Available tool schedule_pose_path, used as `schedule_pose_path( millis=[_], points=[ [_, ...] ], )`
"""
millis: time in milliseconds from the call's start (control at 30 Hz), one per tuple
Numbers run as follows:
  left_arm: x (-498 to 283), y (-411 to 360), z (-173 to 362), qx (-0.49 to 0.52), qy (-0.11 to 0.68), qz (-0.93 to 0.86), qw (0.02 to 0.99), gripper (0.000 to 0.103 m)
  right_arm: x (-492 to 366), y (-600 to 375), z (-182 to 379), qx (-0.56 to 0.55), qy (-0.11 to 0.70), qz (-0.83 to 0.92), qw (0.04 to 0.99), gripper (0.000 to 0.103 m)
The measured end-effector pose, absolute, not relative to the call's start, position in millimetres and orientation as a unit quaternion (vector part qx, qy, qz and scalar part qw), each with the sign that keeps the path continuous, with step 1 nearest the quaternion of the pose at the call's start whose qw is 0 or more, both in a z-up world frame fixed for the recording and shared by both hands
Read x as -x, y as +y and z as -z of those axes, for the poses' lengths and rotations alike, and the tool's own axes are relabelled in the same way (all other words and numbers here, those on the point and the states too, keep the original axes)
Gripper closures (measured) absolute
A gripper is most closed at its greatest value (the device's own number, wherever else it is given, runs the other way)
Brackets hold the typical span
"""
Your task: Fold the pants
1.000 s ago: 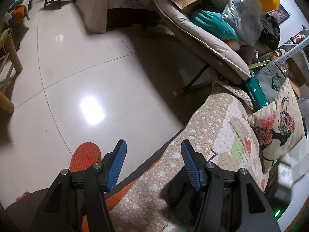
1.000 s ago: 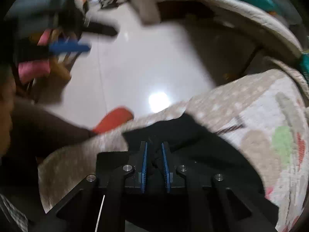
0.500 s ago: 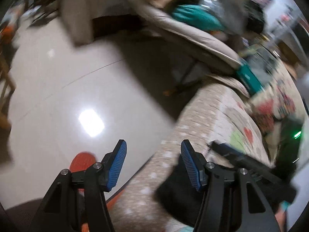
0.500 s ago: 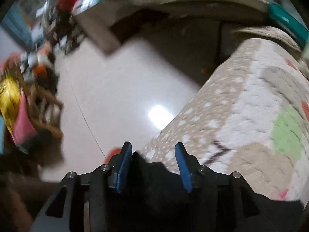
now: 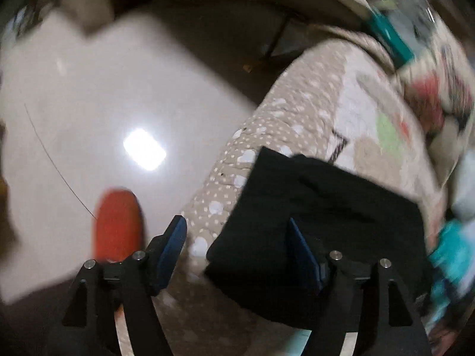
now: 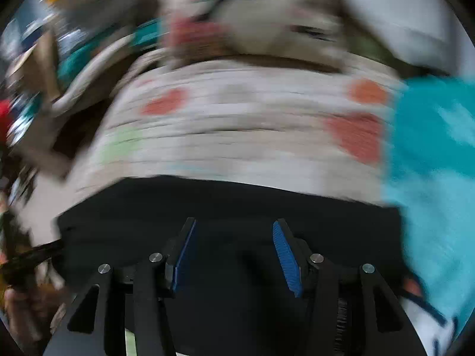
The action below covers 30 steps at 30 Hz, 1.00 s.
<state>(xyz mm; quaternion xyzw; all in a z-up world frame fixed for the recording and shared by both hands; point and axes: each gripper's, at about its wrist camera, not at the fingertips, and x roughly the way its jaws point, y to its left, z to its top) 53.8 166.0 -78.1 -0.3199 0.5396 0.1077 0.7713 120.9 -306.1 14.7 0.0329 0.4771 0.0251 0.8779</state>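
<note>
On sofa, left wrist view:
- pants: black pants [image 5: 320, 222] lie as a compact dark block on the patterned sofa cover [image 5: 297, 112], near its front edge
- left tool: left tool [image 5: 236, 252] pads apart, jaws have just been opening; left pad over the cover, right pad over the black cloth, nothing pinched
- floor: glossy tile floor [image 5: 118, 95] with a lamp glare; orange slipper [image 5: 117, 225] beside the sofa
- writing: none readable, heavy blur

Right wrist view:
- pants: same black block [image 6: 237, 201] fills the lower frame, its far edge straight across the cover
- right tool: right tool [image 6: 234, 252] pads apart, jaws have just been opening; cloth lies below them, not pressed
- neighbours: turquoise garment [image 6: 430, 148] touching or just beside the pants' right side, cannot tell which; printed cushion [image 6: 252, 14] behind
- writing: none readable, smeared

Progress:
- done: pants look folded into a rectangle, both tools free of it
- left: maybe a final fold or tidy; layer count cannot be judged
</note>
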Motion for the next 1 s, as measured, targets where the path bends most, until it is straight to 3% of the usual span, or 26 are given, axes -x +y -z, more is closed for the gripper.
schedule_pose_path(
  millis=[133,233,367,433,533,600,700,767,1000],
  points=[
    [-46.3,156.6,41.4,0.269,0.470,-0.133,0.830,0.036,-118.7,-325.1,-13.6,-0.074,0.453,-0.037,0.887,0.046],
    [-48.9,118.5,21.2,0.197,0.444,-0.085,0.870,0.036,-133.9,-275.4,-6.4,-0.038,0.467,-0.075,0.880,0.046],
    [-62.3,73.8,44.2,0.136,0.505,-0.020,0.852,0.036,-164.7,-205.9,5.8,0.022,0.486,-0.132,0.864,0.046],
    [-61.6,62.0,64.9,0.120,0.545,-0.014,0.829,0.035,-183.6,-180.5,19.4,0.030,0.512,-0.148,0.845,0.054],
    [-53.3,54.4,62.4,0.092,0.536,-0.015,0.839,0.034,-221.5,-169.7,34.4,0.044,0.546,-0.131,0.826,0.054],
    [-53.0,56.8,62.4,0.100,0.536,-0.018,0.838,0.034,-237.9,-185.1,16.4,0.009,0.530,-0.121,0.839,0.058],
    [-55.4,50.5,61.6,0.094,0.538,-0.026,0.837,0.034,-252.0,-211.4,-16.6,0.014,0.481,-0.056,0.875,0.053],
    [-55.1,49.9,61.7,0.089,0.536,-0.034,0.839,0.034,-261.9,-216.8,-21.5,-0.009,0.500,-0.091,0.861,0.053],
    [-64.9,48.5,64.2,0.092,0.536,-0.035,0.838,0.033,-274.4,-181.9,27.9,0.145,0.594,-0.123,0.782,0.053]
  ],
)
